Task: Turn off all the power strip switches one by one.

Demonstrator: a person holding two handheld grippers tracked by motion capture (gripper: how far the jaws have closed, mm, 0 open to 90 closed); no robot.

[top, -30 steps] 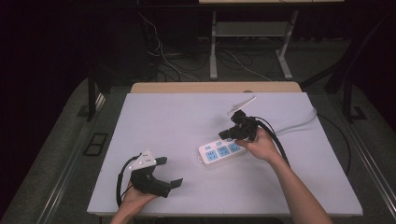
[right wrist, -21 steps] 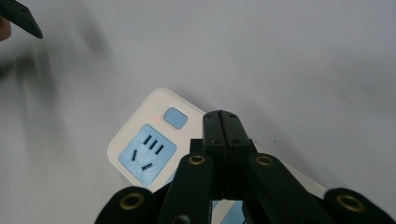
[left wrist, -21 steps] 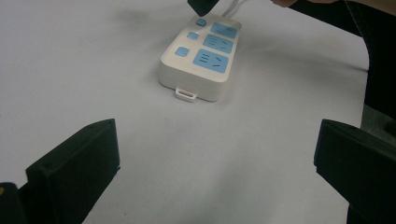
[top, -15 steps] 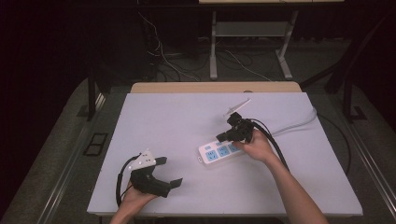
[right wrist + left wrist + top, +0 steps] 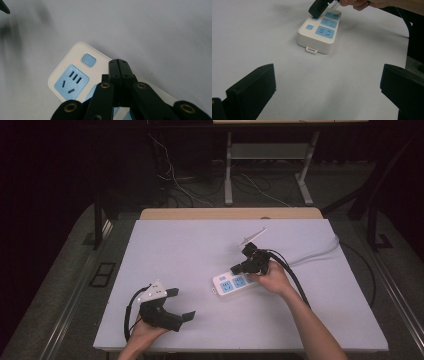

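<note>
A white power strip with blue sockets lies right of the table's middle. At its near end it has a blue switch button beside a small red light. My right gripper is shut with nothing between its jaws. It hovers just over the strip, its tip close beside the switch button, and it shows over the strip's far end in the left gripper view. My left gripper rests open near the table's front left, aimed at the strip, its jaws wide apart and holding nothing.
The strip's white cable runs off the table's right edge. A black cable trails from the right gripper along the forearm. Beyond the table's far edge are floor cables and a metal stand.
The right gripper has edged slightly down and left toward the strip's switch end. The left gripper has stayed put.
</note>
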